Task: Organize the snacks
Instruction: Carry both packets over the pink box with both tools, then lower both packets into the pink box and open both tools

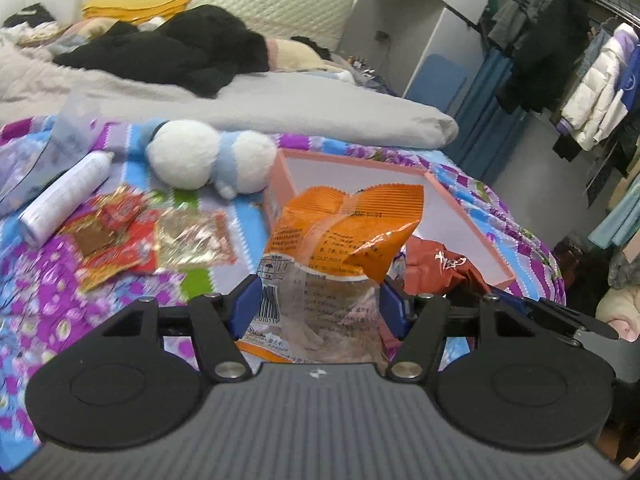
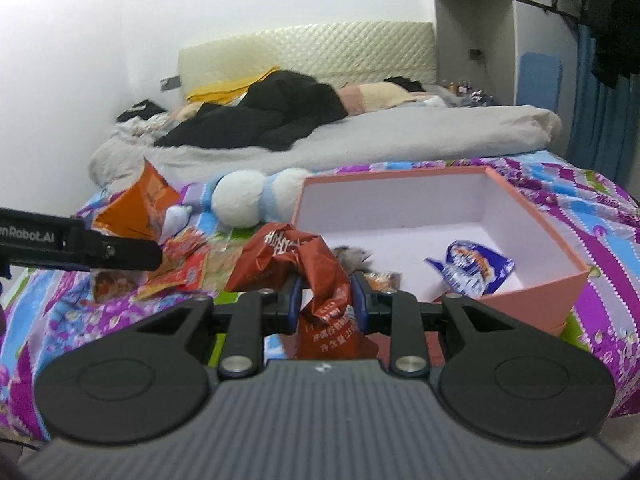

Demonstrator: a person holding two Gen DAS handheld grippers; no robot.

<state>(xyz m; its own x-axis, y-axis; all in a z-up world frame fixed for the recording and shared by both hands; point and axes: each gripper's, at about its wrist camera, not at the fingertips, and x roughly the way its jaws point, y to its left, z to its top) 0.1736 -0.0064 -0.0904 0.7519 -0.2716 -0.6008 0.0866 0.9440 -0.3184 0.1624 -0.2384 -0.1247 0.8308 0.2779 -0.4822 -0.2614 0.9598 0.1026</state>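
Note:
My left gripper point(image 1: 318, 308) is shut on an orange and clear snack bag point(image 1: 340, 232) and holds it above the bedspread, in front of the open pink box point(image 1: 468, 216). My right gripper point(image 2: 325, 300) is shut on a crumpled dark red snack bag point(image 2: 316, 280), just left of the pink box point(image 2: 532, 208). A blue and white snack packet point(image 2: 468, 268) lies inside the box. Several red and gold snack packets point(image 1: 120, 236) lie on the bedspread to the left. The orange bag point(image 2: 136, 208) and the left gripper's arm point(image 2: 80, 248) show in the right wrist view.
A white and blue plush toy point(image 1: 208, 160) lies behind the packets, next to the box. A white spray can point(image 1: 64, 196) and a clear bag point(image 1: 60, 140) lie at the left. A grey quilt point(image 1: 280, 104) with black clothes point(image 1: 180, 48) covers the bed beyond. Hanging clothes point(image 1: 580, 60) are at the right.

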